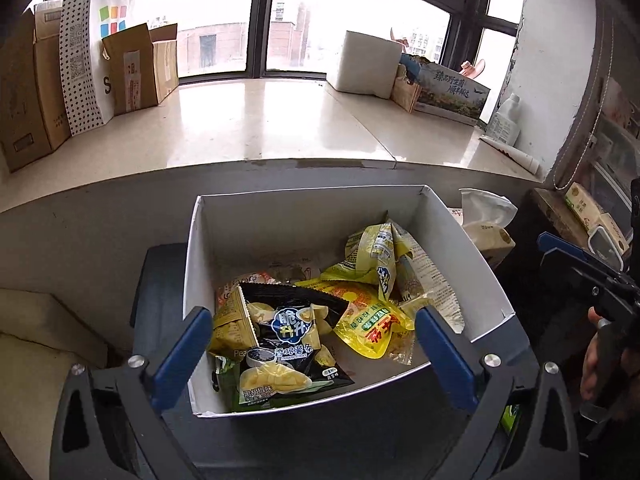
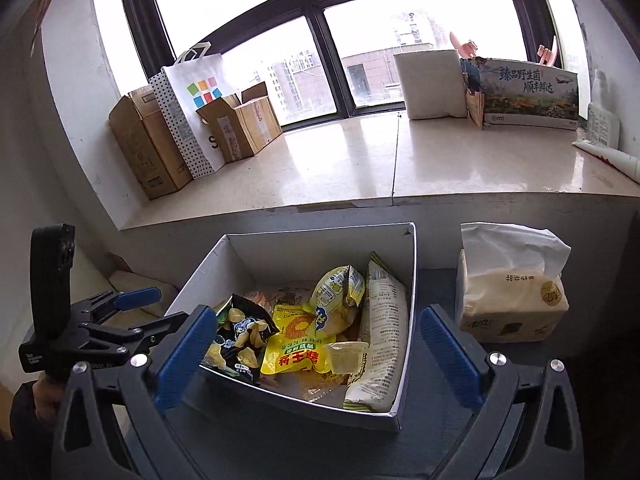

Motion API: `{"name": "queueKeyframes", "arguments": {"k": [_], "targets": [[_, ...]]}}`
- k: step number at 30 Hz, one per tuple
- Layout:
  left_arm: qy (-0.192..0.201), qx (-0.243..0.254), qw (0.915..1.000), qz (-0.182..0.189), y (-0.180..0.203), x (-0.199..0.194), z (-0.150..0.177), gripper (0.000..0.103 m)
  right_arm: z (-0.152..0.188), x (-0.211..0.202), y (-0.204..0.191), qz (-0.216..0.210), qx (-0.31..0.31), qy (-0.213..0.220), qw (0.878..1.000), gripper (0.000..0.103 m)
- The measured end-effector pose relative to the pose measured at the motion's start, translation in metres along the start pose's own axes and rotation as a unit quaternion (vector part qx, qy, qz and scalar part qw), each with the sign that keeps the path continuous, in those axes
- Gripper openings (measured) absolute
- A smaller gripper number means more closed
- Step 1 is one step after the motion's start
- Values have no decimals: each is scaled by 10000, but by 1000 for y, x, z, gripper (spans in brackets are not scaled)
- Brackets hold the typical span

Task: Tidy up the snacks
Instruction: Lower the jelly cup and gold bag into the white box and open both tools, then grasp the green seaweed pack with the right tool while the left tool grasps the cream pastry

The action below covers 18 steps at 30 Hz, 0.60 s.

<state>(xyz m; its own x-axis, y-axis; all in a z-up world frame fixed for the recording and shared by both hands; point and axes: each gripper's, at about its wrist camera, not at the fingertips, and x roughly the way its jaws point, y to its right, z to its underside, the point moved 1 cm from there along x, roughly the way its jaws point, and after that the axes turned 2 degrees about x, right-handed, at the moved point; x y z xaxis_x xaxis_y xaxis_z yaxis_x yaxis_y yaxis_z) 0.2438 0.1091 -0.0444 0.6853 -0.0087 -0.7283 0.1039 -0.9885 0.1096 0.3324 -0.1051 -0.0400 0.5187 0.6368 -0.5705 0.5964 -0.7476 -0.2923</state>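
A white open box (image 1: 452, 240) (image 2: 412, 280) sits on a dark surface and holds several snack packets. A black potato-stick bag (image 1: 288, 340) (image 2: 244, 328) lies at its front left. A yellow packet (image 1: 372, 324) (image 2: 296, 348) lies in the middle, with a pale yellow bag (image 1: 376, 256) (image 2: 340, 288) behind it. A long white packet (image 2: 380, 332) leans on the right wall. My left gripper (image 1: 312, 356) is open and empty, above the box's front edge. My right gripper (image 2: 316, 356) is open and empty, also above the box's front.
A tissue pack (image 2: 516, 292) (image 1: 488, 228) stands right of the box. A stone windowsill (image 1: 280, 120) behind holds cardboard boxes (image 2: 152, 140), a paper bag (image 2: 196, 104), a white box (image 2: 432, 84) and a printed carton (image 2: 528, 92). A white bottle (image 1: 506, 120) stands far right.
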Motion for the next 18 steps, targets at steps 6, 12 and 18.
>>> {"name": "queueKeyframes", "arguments": {"k": [6, 12, 18], "targets": [[201, 507, 9984, 124, 26, -39, 13, 103, 14, -35, -4, -67, -139, 145, 9998, 103], [376, 985, 9936, 414, 58, -84, 64, 103, 65, -83, 7, 210, -399, 11, 9990, 103], [223, 1072, 9922, 589, 71, -102, 119, 103, 140, -98, 33, 797, -480, -583, 9940, 103]]}}
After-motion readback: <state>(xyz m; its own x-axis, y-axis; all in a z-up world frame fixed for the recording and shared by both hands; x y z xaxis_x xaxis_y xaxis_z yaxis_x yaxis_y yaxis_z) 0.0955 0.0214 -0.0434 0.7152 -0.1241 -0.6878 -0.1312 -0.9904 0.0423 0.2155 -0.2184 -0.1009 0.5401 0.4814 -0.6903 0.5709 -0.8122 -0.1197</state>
